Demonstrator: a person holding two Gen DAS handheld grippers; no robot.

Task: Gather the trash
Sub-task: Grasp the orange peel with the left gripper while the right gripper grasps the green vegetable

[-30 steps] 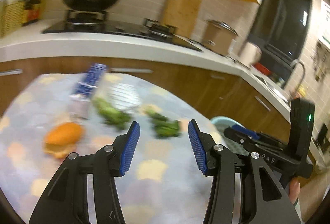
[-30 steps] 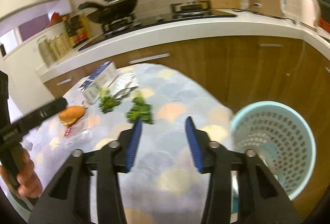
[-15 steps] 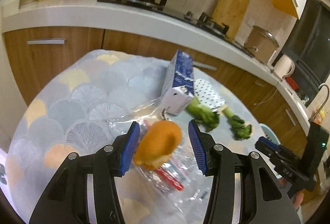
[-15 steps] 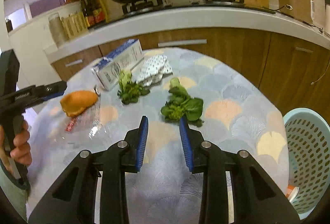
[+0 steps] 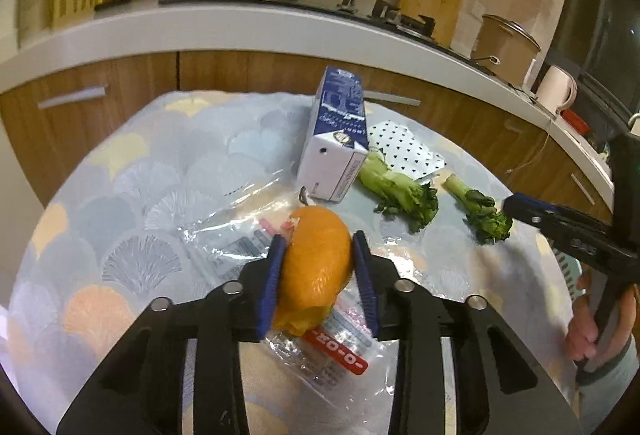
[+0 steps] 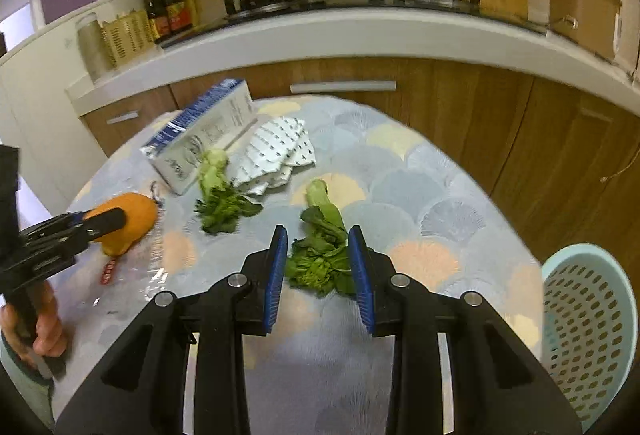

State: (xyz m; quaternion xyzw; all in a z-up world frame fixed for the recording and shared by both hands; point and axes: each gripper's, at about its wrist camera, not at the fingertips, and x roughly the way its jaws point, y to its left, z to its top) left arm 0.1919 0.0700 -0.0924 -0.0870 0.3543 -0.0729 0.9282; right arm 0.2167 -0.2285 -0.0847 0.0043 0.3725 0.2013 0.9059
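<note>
An orange peel (image 5: 316,275) lies on a clear plastic wrapper (image 5: 224,219) on the round table. My left gripper (image 5: 319,241) has its jaws closing around the peel, and both blue pads press its sides. In the right wrist view the same peel (image 6: 136,211) shows at the left, with the left gripper (image 6: 100,221) on it. My right gripper (image 6: 318,235) straddles a leafy green stalk (image 6: 320,259); its jaws stand a little wider than the leaves. A second green stalk (image 6: 220,203) lies further left.
A blue and white carton (image 5: 338,139) lies on its side beside a dotted paper napkin (image 6: 280,147). A light blue perforated basket (image 6: 588,315) stands off the table's right edge. Wooden cabinets and a white counter with a stove run behind the table (image 6: 440,195).
The left gripper came forward and down over the orange peel and its jaws narrowed onto it. The right gripper moved forward until the green stalk lay between its fingers.
</note>
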